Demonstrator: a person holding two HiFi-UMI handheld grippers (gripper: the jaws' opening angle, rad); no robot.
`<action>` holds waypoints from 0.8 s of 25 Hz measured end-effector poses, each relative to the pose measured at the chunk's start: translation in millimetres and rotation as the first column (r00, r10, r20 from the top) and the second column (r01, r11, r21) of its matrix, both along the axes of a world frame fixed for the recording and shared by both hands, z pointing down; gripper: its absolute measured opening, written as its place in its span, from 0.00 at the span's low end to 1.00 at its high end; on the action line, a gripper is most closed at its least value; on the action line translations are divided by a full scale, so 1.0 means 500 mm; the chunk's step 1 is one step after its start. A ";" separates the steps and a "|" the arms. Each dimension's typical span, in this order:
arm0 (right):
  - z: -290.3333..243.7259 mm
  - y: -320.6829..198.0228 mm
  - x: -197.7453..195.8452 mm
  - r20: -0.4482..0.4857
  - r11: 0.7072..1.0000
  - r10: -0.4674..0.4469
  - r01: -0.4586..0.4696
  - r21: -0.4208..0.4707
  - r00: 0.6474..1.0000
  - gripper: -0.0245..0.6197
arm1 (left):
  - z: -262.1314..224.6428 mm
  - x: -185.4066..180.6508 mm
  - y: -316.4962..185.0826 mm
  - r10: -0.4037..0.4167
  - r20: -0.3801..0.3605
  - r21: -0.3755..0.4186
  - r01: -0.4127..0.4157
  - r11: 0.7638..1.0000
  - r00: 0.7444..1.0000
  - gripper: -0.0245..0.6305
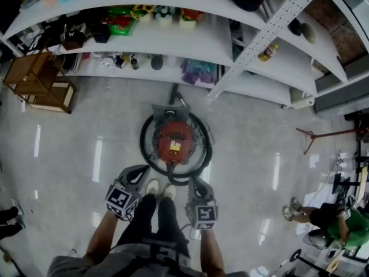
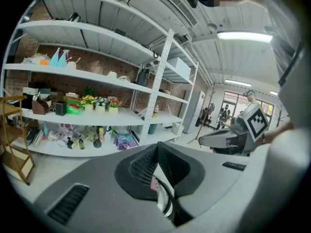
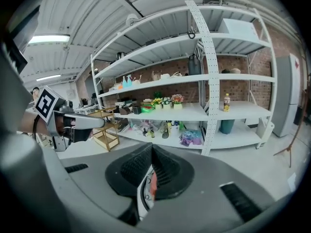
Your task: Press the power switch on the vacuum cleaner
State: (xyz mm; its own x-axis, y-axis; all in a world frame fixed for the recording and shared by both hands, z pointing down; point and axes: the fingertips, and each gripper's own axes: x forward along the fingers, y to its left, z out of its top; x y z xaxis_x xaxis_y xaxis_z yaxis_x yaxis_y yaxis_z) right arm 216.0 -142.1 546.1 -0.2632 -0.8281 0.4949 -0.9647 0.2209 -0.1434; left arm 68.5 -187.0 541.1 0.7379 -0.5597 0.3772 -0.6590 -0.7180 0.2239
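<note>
In the head view a round red vacuum cleaner [image 1: 174, 143] stands on the pale floor, ringed by its black hose [image 1: 203, 154]. My left gripper [image 1: 140, 175] hovers just short of its near-left edge, and my right gripper [image 1: 196, 184] hangs at its near-right edge. Neither touches the red top. In the left gripper view the left gripper [image 2: 156, 147] has its pads together, with a sliver of the vacuum [image 2: 154, 183] showing below. The right gripper [image 3: 151, 149] looks the same in the right gripper view, with a red strip of the vacuum [image 3: 152, 186] beneath. Both hold nothing.
White shelving [image 1: 173, 45] full of small goods runs behind the vacuum. A wooden rack [image 1: 40, 79] stands at the left. My shoes [image 1: 160, 189] are right before the hose. Another person [image 1: 334, 221] crouches at the lower right, near a tripod stand [image 1: 317, 134].
</note>
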 end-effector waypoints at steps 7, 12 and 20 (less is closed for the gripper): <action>0.099 -0.003 -0.007 0.013 0.998 -0.027 0.028 -0.057 1.000 0.06 | 0.089 0.005 -0.002 -0.012 0.019 -0.064 0.013 0.998 1.000 0.05; 0.166 -0.019 0.000 0.025 0.996 -0.026 0.028 -0.087 0.999 0.06 | 0.164 0.013 -0.002 0.000 0.033 -0.099 0.003 0.995 0.999 0.05; 0.299 -0.028 0.006 0.032 0.989 -0.032 0.036 -0.141 0.999 0.06 | 0.299 0.029 0.011 0.033 0.046 -0.157 -0.025 0.987 0.998 0.05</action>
